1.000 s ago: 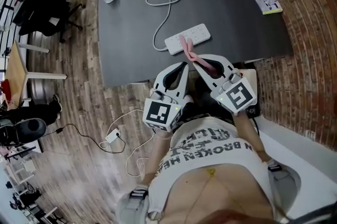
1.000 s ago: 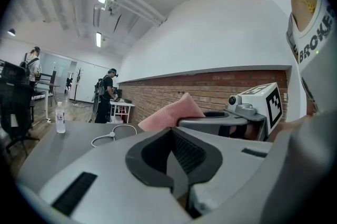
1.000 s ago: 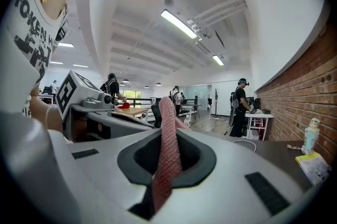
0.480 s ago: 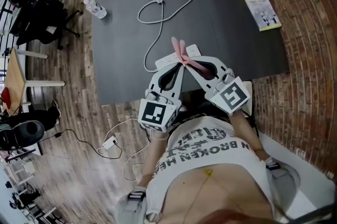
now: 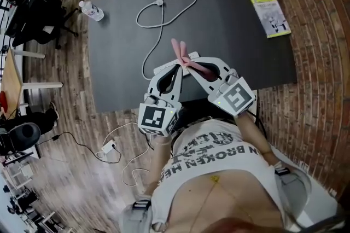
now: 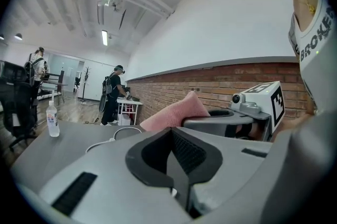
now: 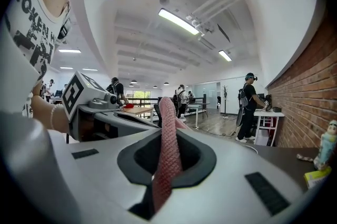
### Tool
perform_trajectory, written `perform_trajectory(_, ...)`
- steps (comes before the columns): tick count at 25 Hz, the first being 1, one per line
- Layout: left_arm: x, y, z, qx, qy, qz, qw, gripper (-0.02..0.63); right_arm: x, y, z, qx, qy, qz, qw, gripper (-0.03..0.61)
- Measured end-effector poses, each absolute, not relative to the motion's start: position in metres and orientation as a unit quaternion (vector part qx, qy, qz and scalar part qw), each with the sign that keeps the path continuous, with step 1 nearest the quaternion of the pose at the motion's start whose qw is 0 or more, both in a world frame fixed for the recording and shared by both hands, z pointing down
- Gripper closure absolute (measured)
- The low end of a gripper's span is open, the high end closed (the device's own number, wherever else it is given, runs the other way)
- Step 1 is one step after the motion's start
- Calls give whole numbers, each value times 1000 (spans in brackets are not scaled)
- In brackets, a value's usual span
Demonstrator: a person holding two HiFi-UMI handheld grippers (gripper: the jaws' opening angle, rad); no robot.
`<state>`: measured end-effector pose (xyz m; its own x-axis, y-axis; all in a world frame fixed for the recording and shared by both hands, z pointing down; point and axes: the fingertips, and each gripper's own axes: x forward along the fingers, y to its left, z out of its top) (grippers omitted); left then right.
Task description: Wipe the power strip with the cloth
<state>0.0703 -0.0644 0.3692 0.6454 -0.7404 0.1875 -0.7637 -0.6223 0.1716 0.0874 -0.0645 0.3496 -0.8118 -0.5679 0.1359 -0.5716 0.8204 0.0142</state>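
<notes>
Pink cloth point(image 5: 177, 49) is grasped by the right gripper point(image 7: 167, 133); the left gripper point(image 6: 171, 132) is clenched empty. One bottle point(image 5: 91, 10), contents unclear, one booklet point(image 5: 270, 16), one cable point(image 5: 158, 3) are counted.

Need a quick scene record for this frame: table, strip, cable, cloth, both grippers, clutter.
table: black top, wood floor around it
power strip: white, by the near edge, mostly hidden under the grippers
cable: white, loops from the strip toward the far edge
cloth: pink, its end pokes past the jaws
right gripper: shut on cloth
left gripper: jaws together, nothing between them, tip beside the right gripper's
clutter: yellow booklet at far right; water bottle by far left corner
cloth-strip contact: cannot tell
</notes>
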Motion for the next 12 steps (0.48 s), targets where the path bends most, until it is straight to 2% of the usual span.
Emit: perform_trajectory(12,22,-85,365,919,-376,51,107,606,37,-86,347,333,-940,-2,76,561)
